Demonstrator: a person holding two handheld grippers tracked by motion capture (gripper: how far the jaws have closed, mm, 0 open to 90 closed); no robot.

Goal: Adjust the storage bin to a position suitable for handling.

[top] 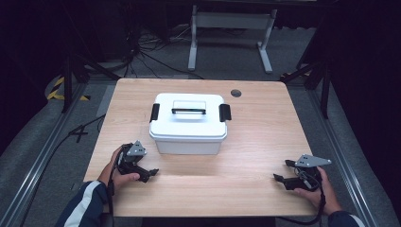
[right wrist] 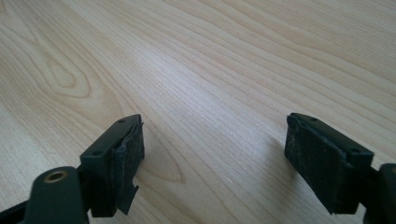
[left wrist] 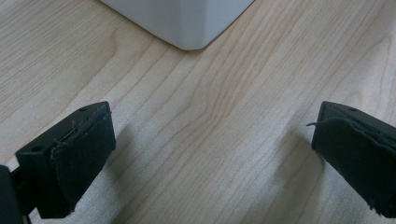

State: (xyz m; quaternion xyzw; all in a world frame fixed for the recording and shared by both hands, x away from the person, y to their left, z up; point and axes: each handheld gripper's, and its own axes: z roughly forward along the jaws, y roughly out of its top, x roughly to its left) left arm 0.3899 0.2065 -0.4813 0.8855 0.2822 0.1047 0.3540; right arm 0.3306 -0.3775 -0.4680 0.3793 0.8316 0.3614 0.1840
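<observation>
High view is showing both tools sitting open and empty on the tabletop [top: 246,142]: left tool [top: 147,174] lower left by the white box [top: 188,124], right tool [top: 282,174] lower right.

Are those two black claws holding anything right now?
No. The left gripper and right gripper are both open over the bare table, apart from the white box.
</observation>
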